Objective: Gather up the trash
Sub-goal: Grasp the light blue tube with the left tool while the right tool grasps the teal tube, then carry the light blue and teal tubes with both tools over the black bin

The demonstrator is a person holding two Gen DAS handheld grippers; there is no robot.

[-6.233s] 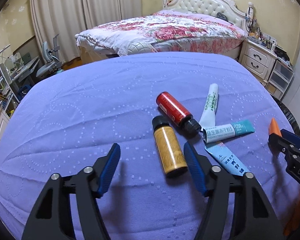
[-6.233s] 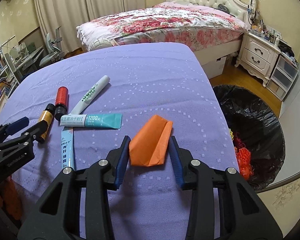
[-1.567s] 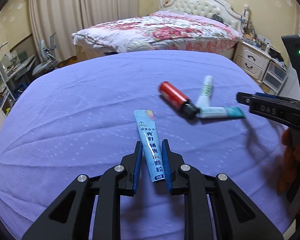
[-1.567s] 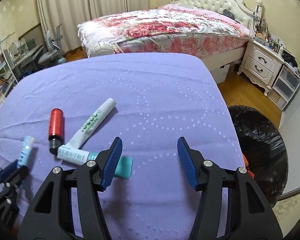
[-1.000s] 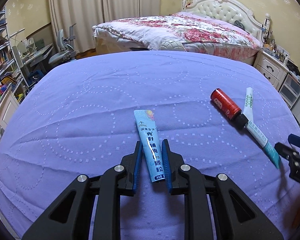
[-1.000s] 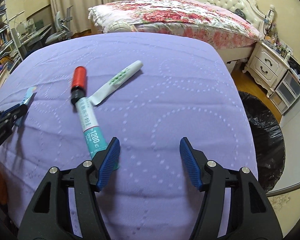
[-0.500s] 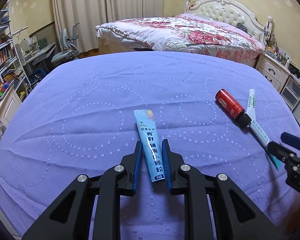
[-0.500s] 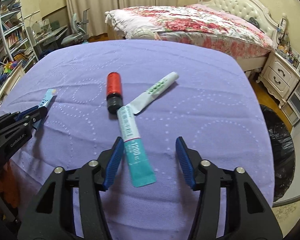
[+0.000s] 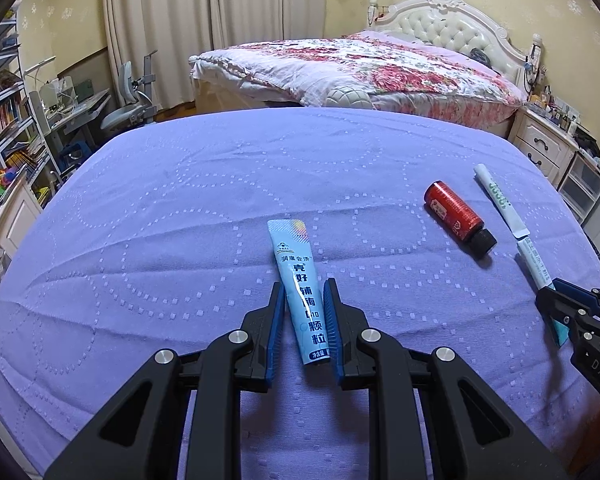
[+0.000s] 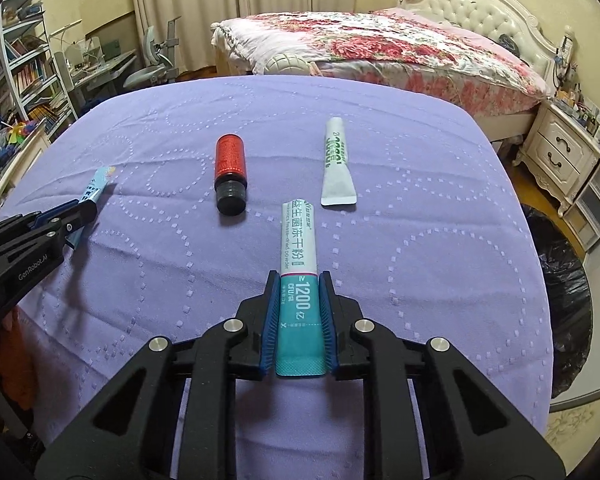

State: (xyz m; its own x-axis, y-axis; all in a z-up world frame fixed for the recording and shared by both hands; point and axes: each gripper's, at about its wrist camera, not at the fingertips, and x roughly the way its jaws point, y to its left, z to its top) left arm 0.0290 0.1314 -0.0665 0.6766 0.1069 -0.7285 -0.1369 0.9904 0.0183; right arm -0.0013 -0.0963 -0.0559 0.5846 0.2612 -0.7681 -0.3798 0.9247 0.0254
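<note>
Jaws of the left gripper (image 9: 302, 300) pinched a light-blue sachet (image 9: 299, 286) lengthwise, ready for binning; ahead to its right lay a red bottle (image 9: 456, 216). From the right wrist, the right gripper (image 10: 299, 294) clamped a teal sachet's (image 10: 299, 276) tail; the bin bag (image 10: 564, 292) waited to its right, off the purple cloth (image 10: 420, 216).

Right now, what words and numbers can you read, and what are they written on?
"1200" and "CFU": teal-and-white sachet held in the right tongs; its smaller print is too small to read.
"GenRobot.AI": side of the left tongs.
"DAS": side of the right tongs, seen from the left camera.
Blue sachet, red bottle, white sachet: print too blurred to read.
</note>
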